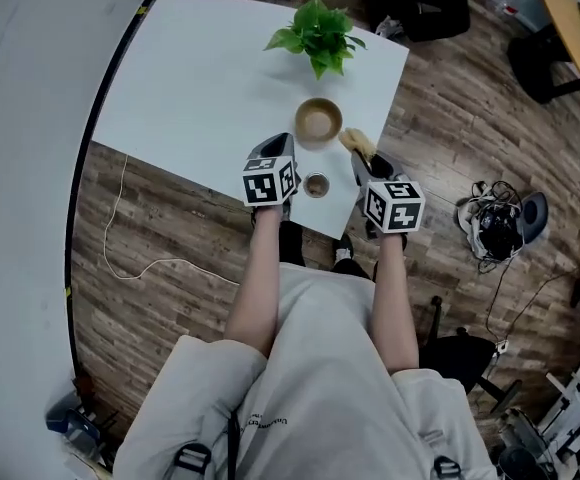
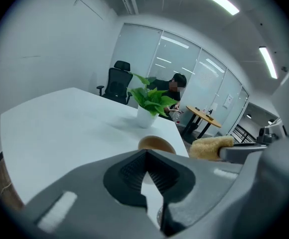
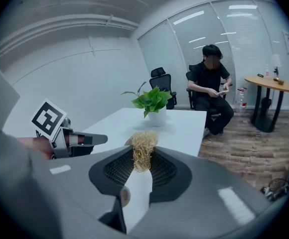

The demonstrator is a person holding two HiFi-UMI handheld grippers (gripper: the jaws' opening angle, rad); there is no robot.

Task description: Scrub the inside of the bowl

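Observation:
A brown bowl [image 1: 318, 122] stands upright on the white table [image 1: 200, 88], just ahead of both grippers; in the left gripper view the bowl [image 2: 156, 143] shows right beyond the jaw tips. My left gripper [image 1: 275, 148] [image 2: 146, 153] hovers near the bowl's left side, jaws shut with nothing between them. My right gripper [image 1: 362, 158] [image 3: 143, 156] is shut on a tan fibrous scrubber [image 1: 357, 143] [image 3: 143, 147], held to the right of the bowl and outside it. The scrubber [image 2: 212, 147] also shows in the left gripper view.
A potted green plant [image 1: 317, 33] stands behind the bowl. A small round cup [image 1: 316, 185] sits near the table's front edge between the grippers. A seated person [image 3: 212, 91], office chairs, a round wooden table [image 3: 276, 83] and floor cables [image 1: 490, 218] lie beyond.

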